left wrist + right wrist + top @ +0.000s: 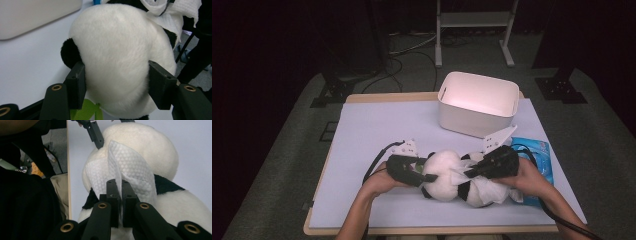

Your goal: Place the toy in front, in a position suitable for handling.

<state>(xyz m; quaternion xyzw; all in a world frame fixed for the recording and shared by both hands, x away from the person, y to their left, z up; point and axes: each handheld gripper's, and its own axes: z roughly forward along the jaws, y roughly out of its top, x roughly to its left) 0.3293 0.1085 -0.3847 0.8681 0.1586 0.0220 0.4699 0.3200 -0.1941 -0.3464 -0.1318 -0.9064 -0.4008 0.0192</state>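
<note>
A black-and-white plush panda (446, 176) lies on the pale mat near the table's front edge. My left gripper (427, 175) comes at it from the left. In the left gripper view its pads (78, 85) press into both sides of the panda's white head (117, 50), just beside a black ear. My right gripper (469, 172) reaches in from the right. It is shut on a white embossed wipe (127, 167), which drapes over the panda's head (152, 145). More of the wipe (491, 191) lies bunched over the panda's body.
A white rectangular bin (477, 102) stands at the back of the mat (372, 130). A blue packet (539, 155) lies at the right edge, behind my right hand. A green tag (87, 110) hangs under the panda's head.
</note>
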